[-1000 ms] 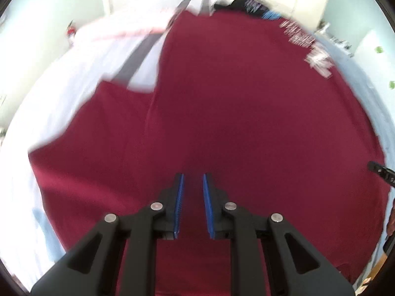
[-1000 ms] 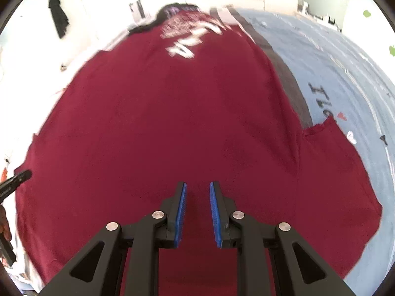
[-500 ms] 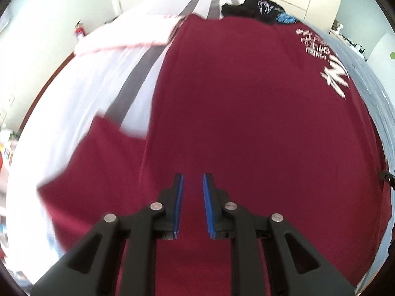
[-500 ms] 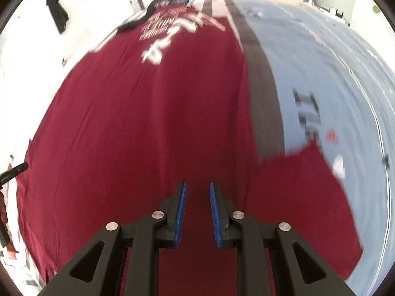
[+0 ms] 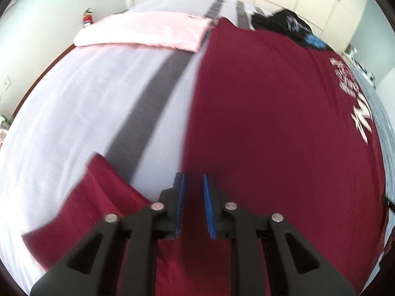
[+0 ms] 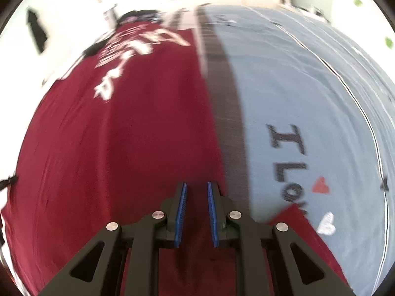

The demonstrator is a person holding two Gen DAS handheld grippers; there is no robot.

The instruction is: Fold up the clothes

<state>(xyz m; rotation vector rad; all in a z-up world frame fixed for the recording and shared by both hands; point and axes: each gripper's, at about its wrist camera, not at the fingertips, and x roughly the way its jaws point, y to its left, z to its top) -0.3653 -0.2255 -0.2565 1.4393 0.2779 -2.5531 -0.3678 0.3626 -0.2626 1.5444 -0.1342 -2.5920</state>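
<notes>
A maroon T-shirt lies spread flat on the bed, printed side up, its white lettering toward the far end. Its long axis runs straight away from both tools, so the collar end sits near and the hem far, with a sleeve splayed out to the left and the other sleeve to the right.

The left tool hangs over the shirt's left edge near the armpit, its blue pads apart with nothing between them. The right tool mirrors it over the right edge, pads likewise apart and empty. Both views are smeared by motion, so how close the pads are to the cloth cannot be told.

The relation that matters is lateral — each side edge of the body runs lengthwise right under its own tool, the left sleeve nearer the left hand, the right sleeve nearer the right. A lengthwise fold would, as I judge it, bring a sleeve and side panel inward across that axis.

Beyond the shirt a pink folded garment rests on the bed at the far left, and a black garment lies heaped at the far end. A grey band of the bedcover runs alongside the shirt's right edge.
</notes>
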